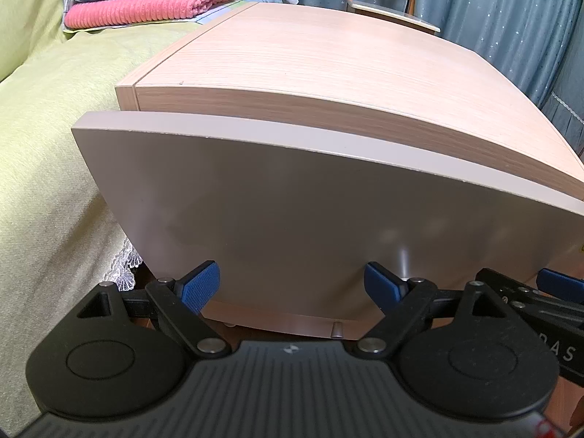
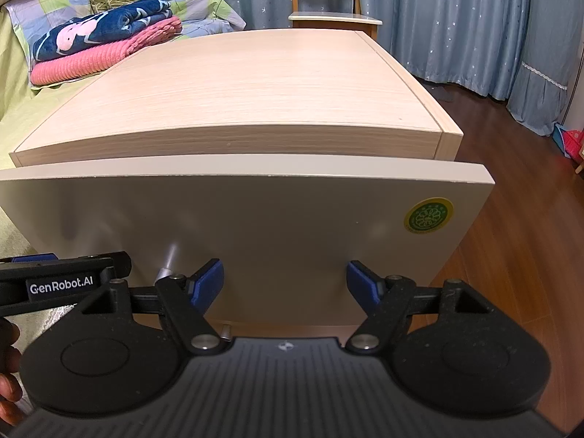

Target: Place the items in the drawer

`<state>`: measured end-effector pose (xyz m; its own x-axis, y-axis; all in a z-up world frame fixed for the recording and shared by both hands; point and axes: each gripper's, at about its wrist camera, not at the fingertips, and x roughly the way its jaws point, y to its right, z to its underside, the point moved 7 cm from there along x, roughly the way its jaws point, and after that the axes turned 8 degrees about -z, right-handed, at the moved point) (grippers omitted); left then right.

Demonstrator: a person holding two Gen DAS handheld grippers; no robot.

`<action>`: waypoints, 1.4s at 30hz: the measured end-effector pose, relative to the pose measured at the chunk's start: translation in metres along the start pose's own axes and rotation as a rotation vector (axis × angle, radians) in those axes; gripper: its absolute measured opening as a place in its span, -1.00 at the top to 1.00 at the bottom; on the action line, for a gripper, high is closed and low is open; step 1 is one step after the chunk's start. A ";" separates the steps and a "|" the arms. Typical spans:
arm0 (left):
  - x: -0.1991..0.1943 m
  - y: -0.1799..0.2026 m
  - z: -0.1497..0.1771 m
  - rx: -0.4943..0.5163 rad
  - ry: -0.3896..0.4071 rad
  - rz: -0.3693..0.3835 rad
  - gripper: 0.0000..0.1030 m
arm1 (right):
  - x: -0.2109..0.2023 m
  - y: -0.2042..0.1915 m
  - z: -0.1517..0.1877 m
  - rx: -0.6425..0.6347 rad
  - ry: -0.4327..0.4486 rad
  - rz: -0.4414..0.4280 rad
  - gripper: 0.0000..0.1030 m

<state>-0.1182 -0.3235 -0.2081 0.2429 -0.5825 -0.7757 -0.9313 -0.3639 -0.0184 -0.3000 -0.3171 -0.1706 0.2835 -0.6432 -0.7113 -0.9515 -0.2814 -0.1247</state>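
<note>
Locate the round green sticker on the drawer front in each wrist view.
Left wrist: only a yellow sliver of the sticker shows at the far right edge, mostly cut off.
Right wrist: fully visible, upper right of the drawer front, sticker at.
Shared landmark: the folded pink blanket on the bed, upper left in both.

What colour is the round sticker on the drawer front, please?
Green with a yellow rim: sticker, best seen from the right wrist.

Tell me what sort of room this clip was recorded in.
Most likely a bedroom: a wooden nightstand stands beside a bed with a green cover, folded blankets lie on it, and star-patterned curtains hang behind.
</note>
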 end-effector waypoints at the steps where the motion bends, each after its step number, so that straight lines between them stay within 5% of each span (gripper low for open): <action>1: 0.000 0.000 0.000 0.000 0.000 0.000 -0.70 | 0.000 0.000 0.000 0.000 0.000 0.000 -0.39; 42: 0.004 -0.007 -0.006 -0.012 0.001 0.001 -0.70 | 0.006 -0.001 -0.005 0.017 0.013 0.004 -0.39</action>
<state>-0.1090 -0.3277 -0.2068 0.2420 -0.5838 -0.7750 -0.9282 -0.3719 -0.0097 -0.2969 -0.3243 -0.1714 0.2807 -0.6535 -0.7030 -0.9546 -0.2663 -0.1335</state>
